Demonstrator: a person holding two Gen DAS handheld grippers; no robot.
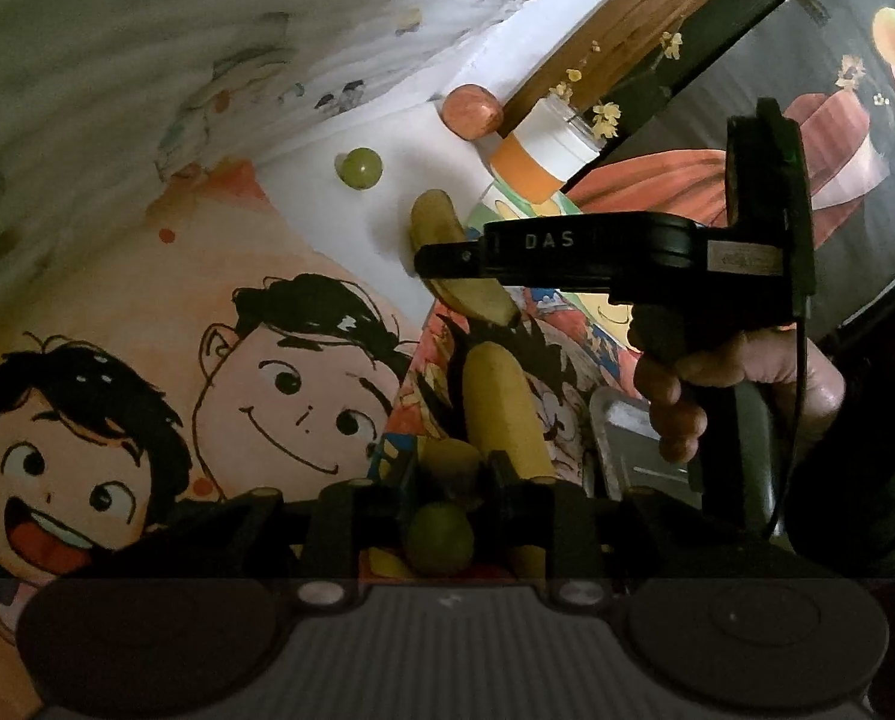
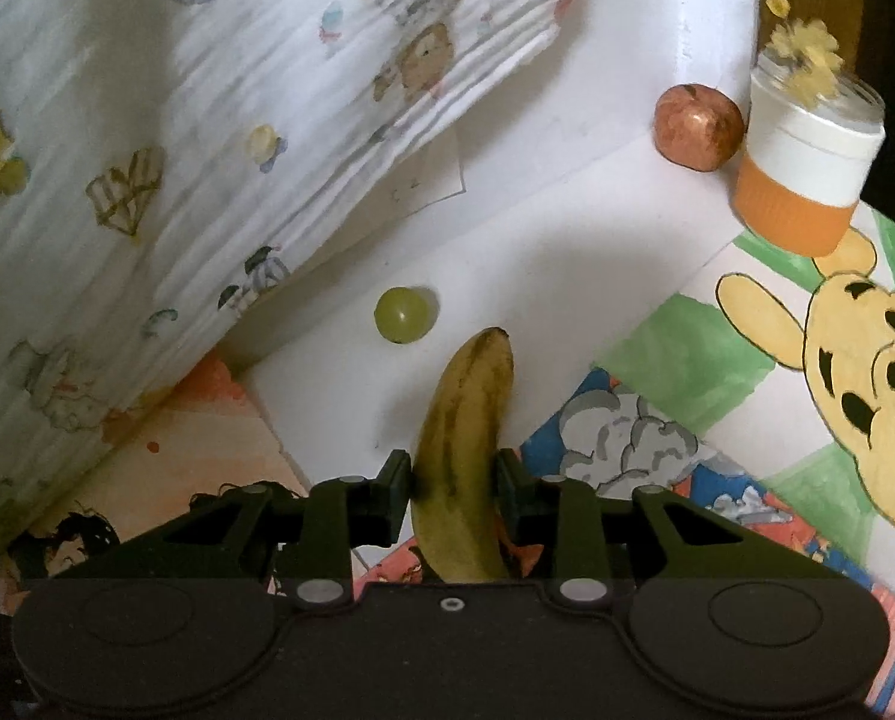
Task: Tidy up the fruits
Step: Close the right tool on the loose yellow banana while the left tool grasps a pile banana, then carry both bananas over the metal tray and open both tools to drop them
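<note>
Right gripper [image 2: 453, 477] is clamping a spotted banana [image 2: 462, 450] across its middle, the fruit's far tip pointing at a green grape [image 2: 404, 315] lying just beyond on the white surface [image 2: 567, 252]. Left gripper [image 1: 450, 483] is pinching a small yellow-green fruit [image 1: 447, 462], with a second banana [image 1: 498, 408] lying just beside it. An apple [image 2: 698, 126] is sitting far right, touching an orange-and-white jar [image 2: 807, 174].

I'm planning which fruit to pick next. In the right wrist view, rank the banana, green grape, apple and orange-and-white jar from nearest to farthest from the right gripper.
1. Banana: between the fingers of the right gripper, gripped.
2. Green grape: just beyond the banana's tip, slightly left, on the white surface.
3. Apple and orange-and-white jar: far upper right, side by side; too close to call.
</note>
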